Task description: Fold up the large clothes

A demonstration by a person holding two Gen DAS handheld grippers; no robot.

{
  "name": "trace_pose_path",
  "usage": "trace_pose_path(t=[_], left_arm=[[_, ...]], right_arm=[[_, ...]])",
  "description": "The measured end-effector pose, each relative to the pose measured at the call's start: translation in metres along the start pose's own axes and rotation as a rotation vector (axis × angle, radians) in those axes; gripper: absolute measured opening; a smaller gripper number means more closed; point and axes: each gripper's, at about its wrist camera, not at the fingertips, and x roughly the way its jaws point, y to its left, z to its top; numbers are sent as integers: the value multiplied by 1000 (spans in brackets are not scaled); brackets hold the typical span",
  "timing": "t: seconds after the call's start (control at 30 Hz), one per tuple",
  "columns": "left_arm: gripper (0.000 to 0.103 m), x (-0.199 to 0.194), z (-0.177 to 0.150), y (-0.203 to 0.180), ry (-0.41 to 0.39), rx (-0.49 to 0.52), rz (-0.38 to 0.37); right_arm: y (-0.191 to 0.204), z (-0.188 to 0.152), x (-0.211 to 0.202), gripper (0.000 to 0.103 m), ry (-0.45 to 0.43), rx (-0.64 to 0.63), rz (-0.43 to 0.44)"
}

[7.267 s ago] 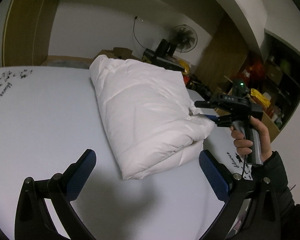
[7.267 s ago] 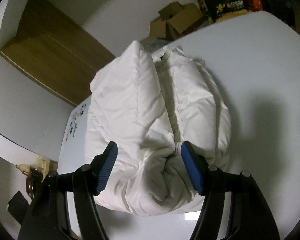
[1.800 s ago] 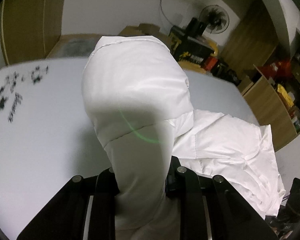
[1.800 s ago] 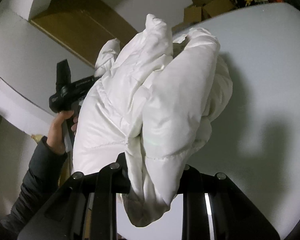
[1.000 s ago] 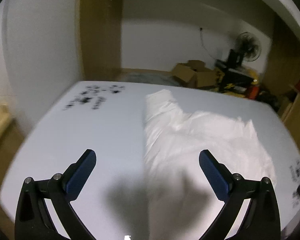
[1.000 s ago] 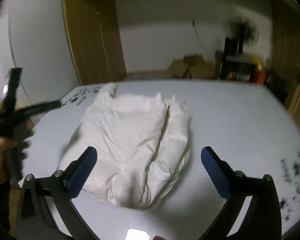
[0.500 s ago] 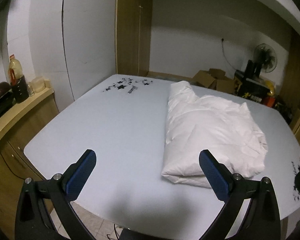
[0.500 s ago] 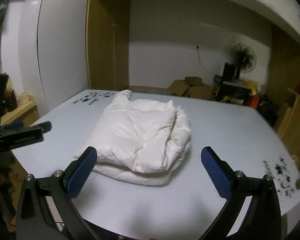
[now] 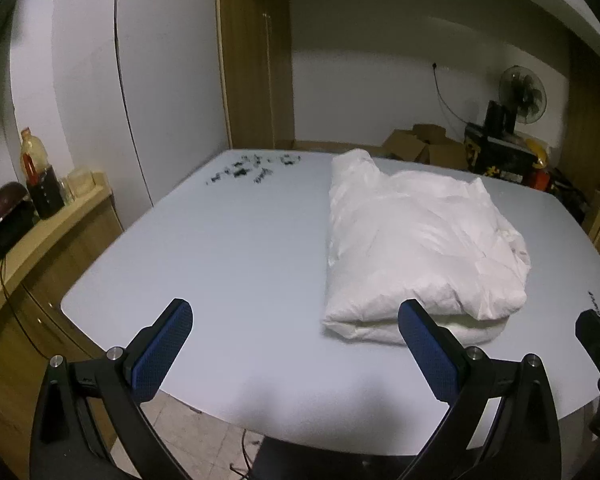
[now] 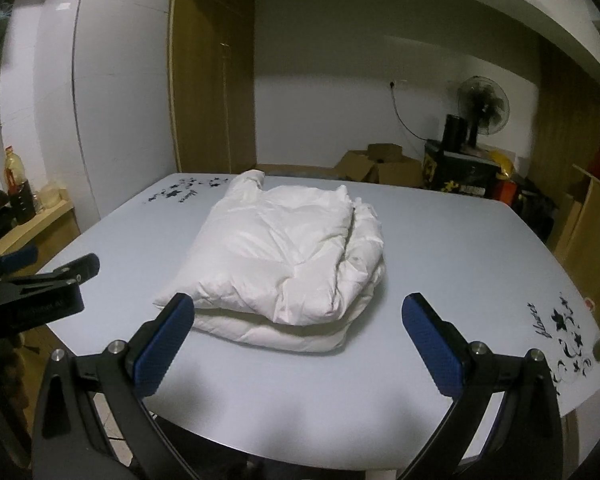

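Hovering apart: left gripper jaws wide, empty | right gripper same | folded white jacket on table

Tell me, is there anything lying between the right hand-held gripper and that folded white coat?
Nothing: in the right wrist view only bare table separates the open right hand-held gripper from the folded white coat.

A white puffy jacket lies folded into a thick, layered bundle. It rests flat on the pale table, near its middle.
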Motion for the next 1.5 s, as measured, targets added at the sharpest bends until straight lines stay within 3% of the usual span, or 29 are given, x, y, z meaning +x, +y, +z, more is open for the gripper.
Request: trace_pose_path(t=[0.2, 0.37, 0.67, 1.5], left_arm=[[103, -1, -12, -10, 41, 6, -17], [103, -5, -18, -18, 58, 36, -11], [103, -1, -25, -16, 90, 42, -13], [103, 2, -27, -19, 104, 48, -22]], right_arm=[[1, -4, -5, 103, -20, 1, -45], [5, -10, -2, 103, 70, 15, 9], [4, -16, -7, 103, 58, 44, -68], [19, -17, -7, 103, 70, -4, -40]])
